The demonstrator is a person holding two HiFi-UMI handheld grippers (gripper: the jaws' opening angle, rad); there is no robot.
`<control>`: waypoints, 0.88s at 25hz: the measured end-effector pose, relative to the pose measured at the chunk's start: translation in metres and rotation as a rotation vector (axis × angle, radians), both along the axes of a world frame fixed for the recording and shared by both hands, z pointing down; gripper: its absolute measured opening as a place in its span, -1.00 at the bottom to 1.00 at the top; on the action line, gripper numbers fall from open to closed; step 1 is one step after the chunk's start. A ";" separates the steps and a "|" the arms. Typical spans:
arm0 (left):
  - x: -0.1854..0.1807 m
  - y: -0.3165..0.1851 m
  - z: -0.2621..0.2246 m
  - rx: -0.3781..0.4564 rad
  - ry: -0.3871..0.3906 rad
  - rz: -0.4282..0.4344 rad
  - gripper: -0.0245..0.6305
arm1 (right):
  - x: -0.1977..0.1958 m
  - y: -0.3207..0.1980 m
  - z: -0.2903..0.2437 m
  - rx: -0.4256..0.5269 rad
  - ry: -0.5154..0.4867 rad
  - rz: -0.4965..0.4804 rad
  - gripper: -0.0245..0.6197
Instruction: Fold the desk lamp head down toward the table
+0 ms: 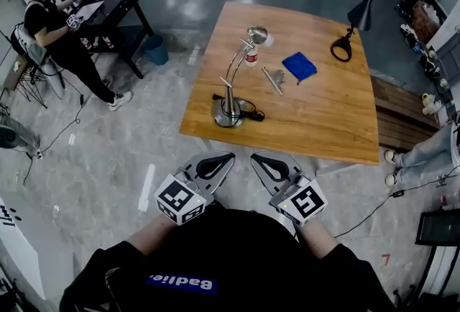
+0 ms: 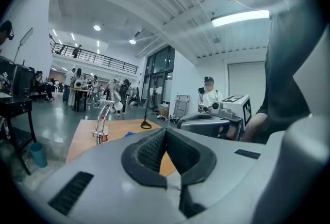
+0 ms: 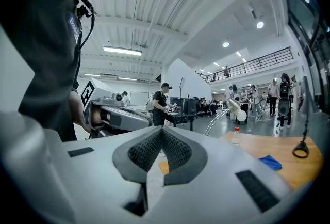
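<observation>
Toward the near-left corner of the wooden worktop (image 1: 323,116) stands the silver arched-neck desk lamp (image 1: 228,113), head raised, while our left tongs (image 1: 221,157) and right tongs (image 1: 261,158) hover off that worktop, pinched shut and empty; we risk toppling it if closed tips shove.

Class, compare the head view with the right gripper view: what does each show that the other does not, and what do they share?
Only the head view: the round base of the silver gooseneck desk lamp, and the blue plastic bin on the floor.
Only the right gripper view: the long ceiling strip light and the railed upper balcony.
Both: the lamp's head, the light wooden table, the folded blue cloth and the small clear bottle with a red cap.
</observation>
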State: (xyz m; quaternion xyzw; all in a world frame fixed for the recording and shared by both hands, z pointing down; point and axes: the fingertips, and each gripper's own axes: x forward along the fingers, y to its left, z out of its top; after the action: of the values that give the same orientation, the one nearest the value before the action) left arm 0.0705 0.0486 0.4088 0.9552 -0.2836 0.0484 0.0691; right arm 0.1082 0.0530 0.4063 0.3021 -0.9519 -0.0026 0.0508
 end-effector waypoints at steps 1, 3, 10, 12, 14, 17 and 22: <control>-0.001 -0.006 0.000 0.001 0.004 -0.002 -0.90 | -0.002 -0.006 -0.001 0.016 0.002 -0.007 -0.91; -0.005 -0.023 0.001 0.002 0.014 0.001 -0.90 | -0.008 -0.023 -0.001 0.026 0.012 -0.008 -0.91; -0.040 -0.099 0.008 -0.010 0.049 0.064 -0.90 | -0.042 -0.097 0.003 0.016 0.100 0.059 -0.91; -0.049 -0.124 0.010 -0.014 0.057 0.097 -0.90 | -0.053 -0.123 0.001 0.034 0.123 0.085 -0.91; -0.059 -0.144 0.011 -0.023 0.061 0.139 -0.90 | -0.062 -0.147 -0.002 0.029 0.127 0.127 -0.91; -0.068 -0.165 0.011 -0.020 0.066 0.201 -0.90 | -0.073 -0.174 -0.007 0.035 0.142 0.179 -0.91; -0.069 -0.192 0.009 -0.027 0.075 0.245 -0.90 | -0.076 -0.202 -0.013 0.057 0.168 0.220 -0.91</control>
State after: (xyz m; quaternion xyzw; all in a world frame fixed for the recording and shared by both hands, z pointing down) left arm 0.0016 -0.1430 0.4180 0.9828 -0.1613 0.0244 0.0861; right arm 0.0325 -0.1488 0.3932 0.4046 -0.9050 -0.0494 0.1219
